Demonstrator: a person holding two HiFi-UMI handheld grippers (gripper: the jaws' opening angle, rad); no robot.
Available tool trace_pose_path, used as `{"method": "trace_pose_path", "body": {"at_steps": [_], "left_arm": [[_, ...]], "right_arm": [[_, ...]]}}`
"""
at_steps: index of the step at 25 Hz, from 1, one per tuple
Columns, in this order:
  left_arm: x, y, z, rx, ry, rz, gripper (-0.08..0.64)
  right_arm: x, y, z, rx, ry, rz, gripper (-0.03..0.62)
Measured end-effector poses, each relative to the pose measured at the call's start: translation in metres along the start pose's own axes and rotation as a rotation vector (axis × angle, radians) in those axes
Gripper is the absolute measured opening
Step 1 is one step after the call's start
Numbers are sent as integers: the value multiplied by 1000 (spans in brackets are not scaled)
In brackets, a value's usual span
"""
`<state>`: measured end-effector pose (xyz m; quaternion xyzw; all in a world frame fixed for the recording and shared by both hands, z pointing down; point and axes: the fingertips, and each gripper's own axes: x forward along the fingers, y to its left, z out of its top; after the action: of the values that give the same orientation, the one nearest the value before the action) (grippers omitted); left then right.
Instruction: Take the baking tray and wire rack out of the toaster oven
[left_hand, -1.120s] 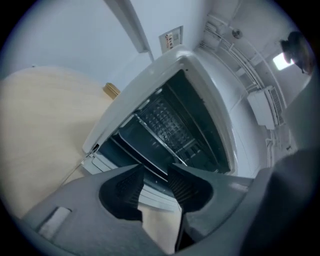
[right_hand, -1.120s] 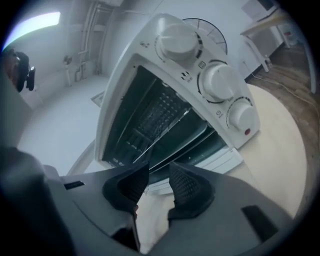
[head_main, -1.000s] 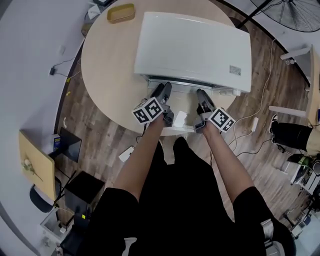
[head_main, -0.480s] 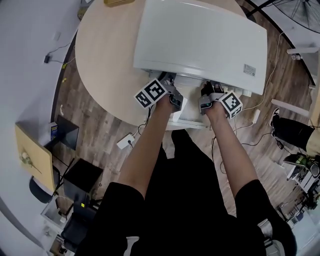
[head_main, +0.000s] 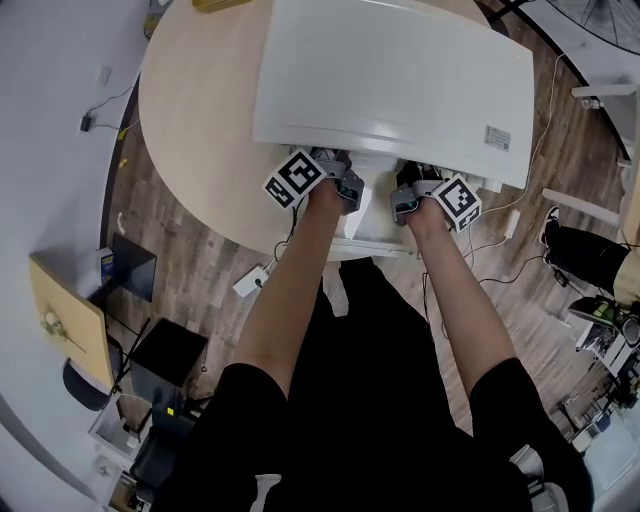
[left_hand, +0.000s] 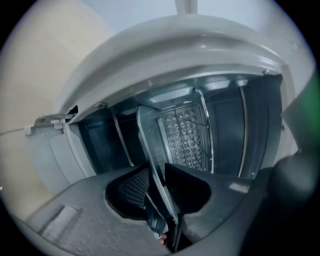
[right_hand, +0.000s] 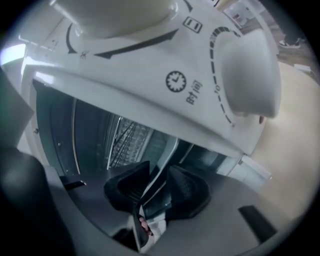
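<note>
Closing on baking tray rim, left gripper, right gripper, unseen from overhead

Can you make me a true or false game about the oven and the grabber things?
The toaster oven sits on a round table. True.
The oven's door is shut. False: it is folded down, open.
The left gripper and the right gripper both pinch the baking tray. True: their jaws have just closed on its edge.
The baking tray is out on the table. False: it is inside the oven.
</note>
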<state>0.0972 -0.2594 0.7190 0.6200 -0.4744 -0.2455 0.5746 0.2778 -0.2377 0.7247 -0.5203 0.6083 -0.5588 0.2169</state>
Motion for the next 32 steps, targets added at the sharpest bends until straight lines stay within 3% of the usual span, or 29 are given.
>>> {"method": "trace_pose_path", "body": {"at_steps": [9,17,24,32], "left_arm": [[-28,2,-22,-119,3,-55,87],[-76,6,-39,-123,30,-65,87],[-148,6,-72,-144,25,-69,89],[-225,-12,-114,-167,38,-28,89]], "right_arm": [[-29,-9,-8,58,11,8,101],[-65,-13,-35,68,60,17,101],[-137,-13,-71,82,141,-16,98],[-216,2,-89,105,211,50,87]]}}
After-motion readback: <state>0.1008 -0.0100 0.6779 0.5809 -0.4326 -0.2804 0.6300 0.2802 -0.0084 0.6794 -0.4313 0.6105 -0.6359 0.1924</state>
